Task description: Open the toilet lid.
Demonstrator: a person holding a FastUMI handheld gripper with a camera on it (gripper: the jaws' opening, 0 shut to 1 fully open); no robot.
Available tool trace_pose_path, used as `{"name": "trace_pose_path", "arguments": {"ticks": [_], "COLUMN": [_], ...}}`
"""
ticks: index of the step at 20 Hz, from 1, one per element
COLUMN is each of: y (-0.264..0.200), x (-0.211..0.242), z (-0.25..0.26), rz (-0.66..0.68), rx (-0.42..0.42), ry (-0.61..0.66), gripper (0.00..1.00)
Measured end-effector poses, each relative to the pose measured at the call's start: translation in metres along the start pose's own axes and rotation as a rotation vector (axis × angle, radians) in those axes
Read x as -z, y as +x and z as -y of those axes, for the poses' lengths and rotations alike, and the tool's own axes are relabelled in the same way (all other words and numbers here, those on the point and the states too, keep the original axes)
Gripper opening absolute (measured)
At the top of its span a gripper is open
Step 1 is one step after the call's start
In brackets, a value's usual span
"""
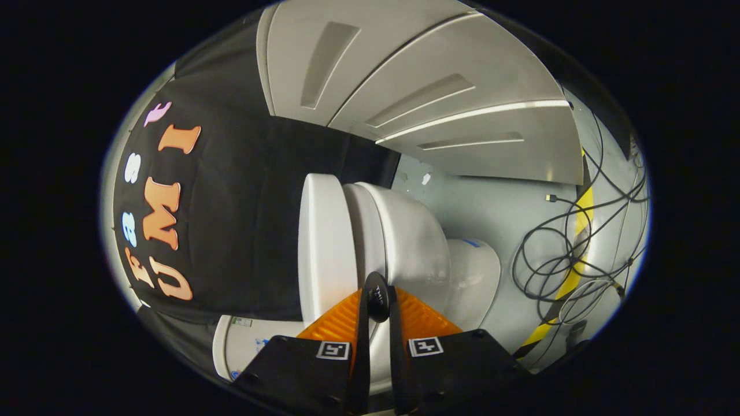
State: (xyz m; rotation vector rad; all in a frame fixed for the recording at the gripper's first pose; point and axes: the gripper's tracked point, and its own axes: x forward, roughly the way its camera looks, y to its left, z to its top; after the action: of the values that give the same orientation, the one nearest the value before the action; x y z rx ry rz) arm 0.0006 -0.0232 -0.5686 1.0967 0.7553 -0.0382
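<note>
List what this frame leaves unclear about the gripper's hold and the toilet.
- Gripper contact with the toilet lid: its own orange fingers cover the spot, so a pinch on the lid edge cannot be confirmed.
- Toilet base: partly hidden behind the bowl.
- Tangled cables: ends cut off by the view's edge.

light: dim booth, bright strip (474, 112) along grey panels
glare: soft sheen on toilet lid (324, 242)
distortion: strong fisheye bending at rim (image rolled sideways)
focus: fingers (347, 323) slightly soft
</note>
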Motion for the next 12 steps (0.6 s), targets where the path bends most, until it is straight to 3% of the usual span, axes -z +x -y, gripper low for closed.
{"name": "trace_pose_path", "arguments": {"ticks": [3,4,8,12], "y": [-0.0046,-0.0016,-0.006,-0.007], "x": [-0.0044,-0.0044,-0.0061,-0.006], "z": [-0.0027,-0.0028,-0.0075,-0.0104], "rz": [0.016,0.01,0.055,0.035], "rx": [-0.013,-0.014,-0.012,0.023], "ry": [0.039,0.058,-0.037,-0.042], "gripper": [0.17,0.09,0.08,0.08]}}
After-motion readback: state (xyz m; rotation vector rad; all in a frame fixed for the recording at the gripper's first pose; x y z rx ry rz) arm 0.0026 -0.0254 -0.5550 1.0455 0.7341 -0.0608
